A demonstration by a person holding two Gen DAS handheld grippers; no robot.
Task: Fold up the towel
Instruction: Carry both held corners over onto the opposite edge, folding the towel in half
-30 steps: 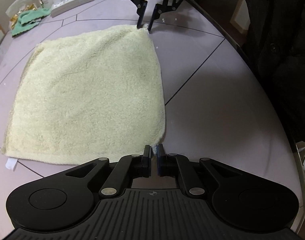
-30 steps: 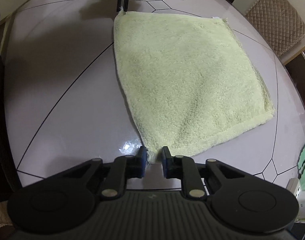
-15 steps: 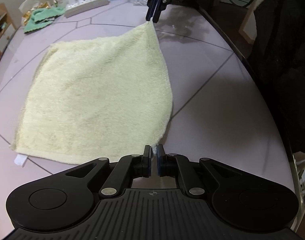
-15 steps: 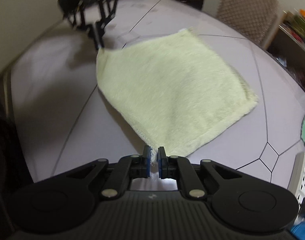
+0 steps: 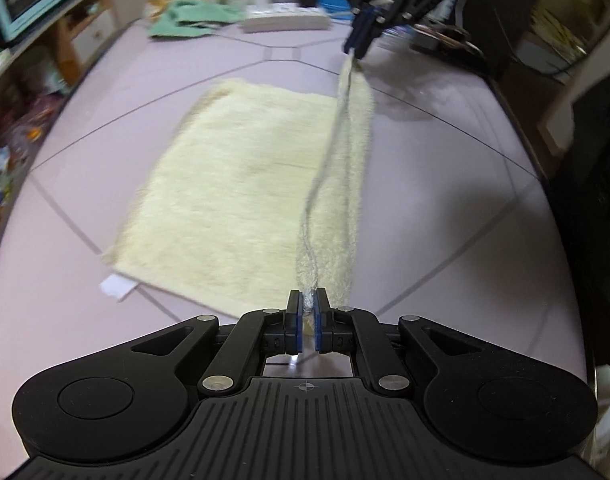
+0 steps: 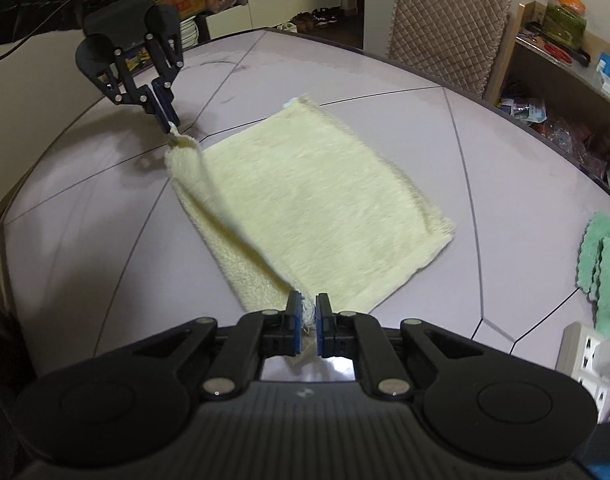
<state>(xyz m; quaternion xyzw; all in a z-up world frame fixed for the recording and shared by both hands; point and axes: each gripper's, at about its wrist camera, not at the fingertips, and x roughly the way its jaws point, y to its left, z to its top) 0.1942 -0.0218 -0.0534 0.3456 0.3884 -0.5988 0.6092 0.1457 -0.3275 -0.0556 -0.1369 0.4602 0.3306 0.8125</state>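
A pale yellow towel (image 5: pixel 245 176) lies on the lilac table, with one edge lifted and stretched between my two grippers. My left gripper (image 5: pixel 309 304) is shut on one corner of that edge. My right gripper (image 6: pixel 309 312) is shut on the other corner. The towel (image 6: pixel 313 208) rises from the table to the held edge, and the rest lies flat. The right gripper also shows at the far end in the left wrist view (image 5: pixel 359 46), and the left gripper in the right wrist view (image 6: pixel 167 120).
A green cloth (image 5: pixel 189 20) and a white power strip (image 5: pixel 285 20) sit at the table's far end with bottles. The same cloth (image 6: pixel 603 268) and a socket strip (image 6: pixel 581 356) lie near my right gripper. A padded chair (image 6: pixel 445 32) stands beyond the table.
Both grippers have lifted their towel corners off the table and carried the held edge up and over toward the opposite side. The right gripper shut on its corner after the first frame.
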